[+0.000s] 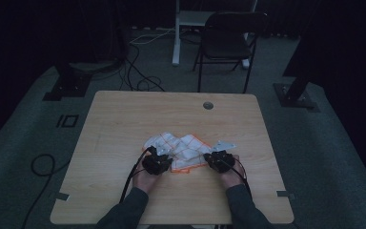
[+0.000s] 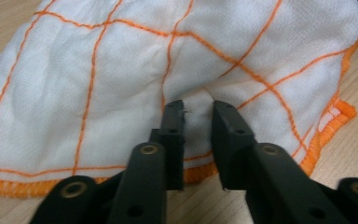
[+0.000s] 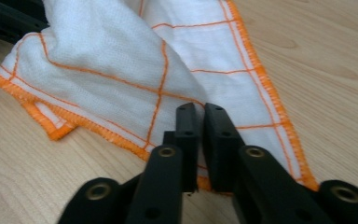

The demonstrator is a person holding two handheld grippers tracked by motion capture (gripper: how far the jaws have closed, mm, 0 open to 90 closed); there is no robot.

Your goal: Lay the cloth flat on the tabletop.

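White cotton with an orange grid and an orange hem, the cloth [image 1: 183, 151] is seen crumpled on the wooden table [image 1: 124, 119] just ahead of both hands, a little toward 6 o'clock of the table's middle in the high view. Its long axis is laid from 9 to 3 o'clock, so that one end is met by each gripper: the left gripper [image 1: 156, 162] is set at the cloth's 8 o'clock edge, the right gripper [image 1: 219, 160] at its 4 o'clock edge, and neither hand is placed nearer than the other. In the left gripper view the jaws are held a little apart over the near hem [image 2: 200, 173], with a raised fold of cloth [image 2: 198, 100] rising at 12 o'clock between the tips; the pads are not seen to press on it, so no grip is judged there. In the right gripper view the jaws are drawn almost together across the hem [image 3: 121, 137], and a thin layer of the cloth is judged to be pinched between them. Any coming pull is judged to depend on both ends being held along that long axis.
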